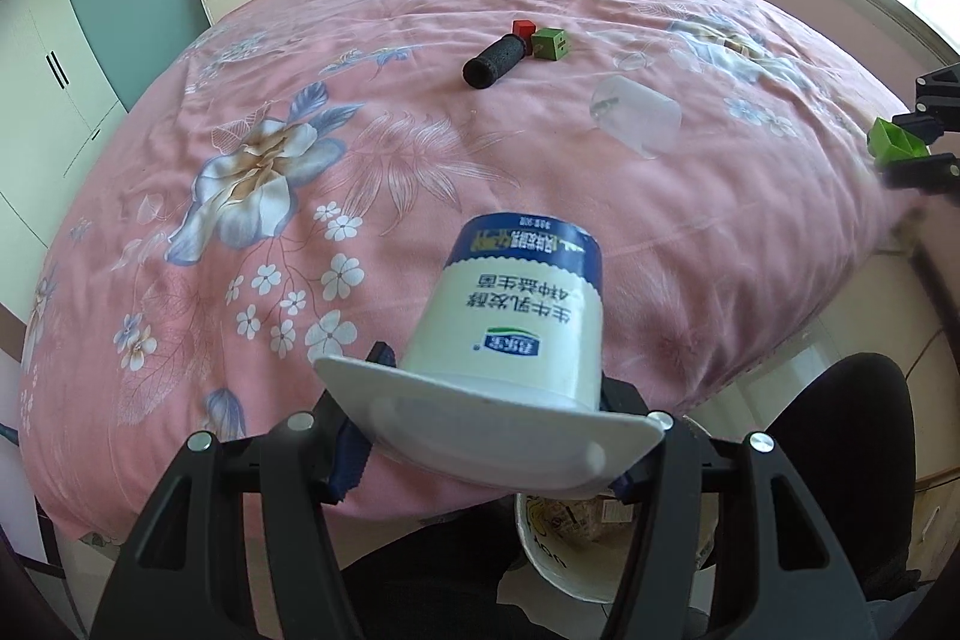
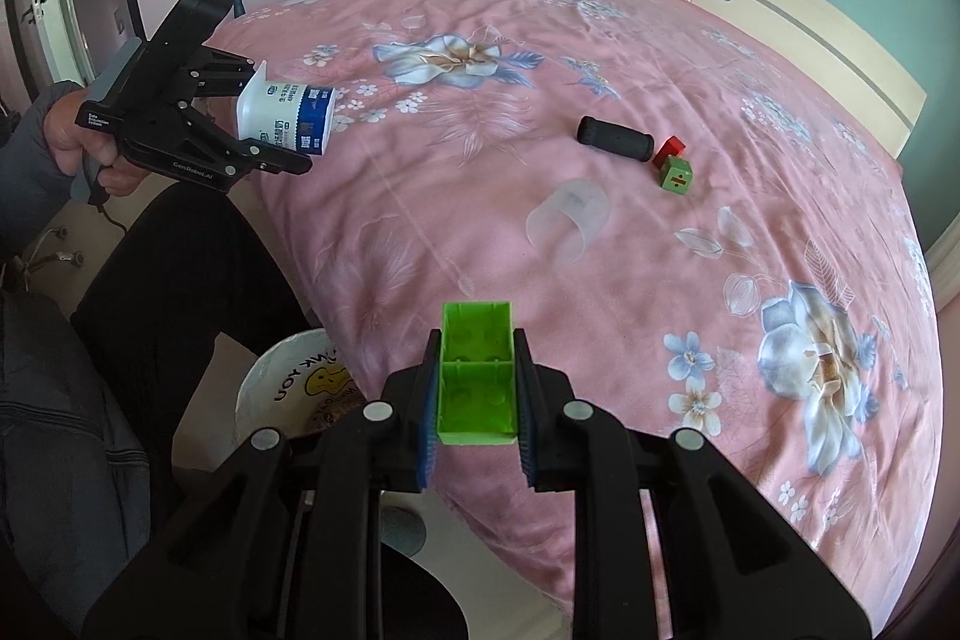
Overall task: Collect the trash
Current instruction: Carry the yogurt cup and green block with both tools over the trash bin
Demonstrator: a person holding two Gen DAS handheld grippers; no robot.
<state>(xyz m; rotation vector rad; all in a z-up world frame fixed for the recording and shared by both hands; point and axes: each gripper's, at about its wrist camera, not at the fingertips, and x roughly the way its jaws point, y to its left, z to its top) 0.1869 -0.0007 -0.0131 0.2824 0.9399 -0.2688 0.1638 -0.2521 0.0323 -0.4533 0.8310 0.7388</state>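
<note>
My left gripper (image 1: pixel 498 400) is shut on a white yogurt cup with a blue band (image 1: pixel 516 322), held on its side above the bed's near edge. The right wrist view shows that same cup (image 2: pixel 288 118) in the left gripper (image 2: pixel 279 118) at the left. My right gripper (image 2: pixel 477 370) is shut on a hollow bright green brick (image 2: pixel 477 376); it also shows at the far right (image 1: pixel 912 148) of the left wrist view. A bin lined with a white bag (image 1: pixel 558 556) (image 2: pixel 282 382) stands on the floor below both grippers.
On the pink floral bedspread (image 2: pixel 600 340) lie a clear plastic cup (image 2: pixel 570 220), a black foam roller (image 2: pixel 615 139), a red cube (image 2: pixel 669 151) and a green cube (image 2: pixel 676 175). A person's hand (image 2: pixel 78 142) and dark-clothed legs (image 2: pixel 180 280) are by the bin.
</note>
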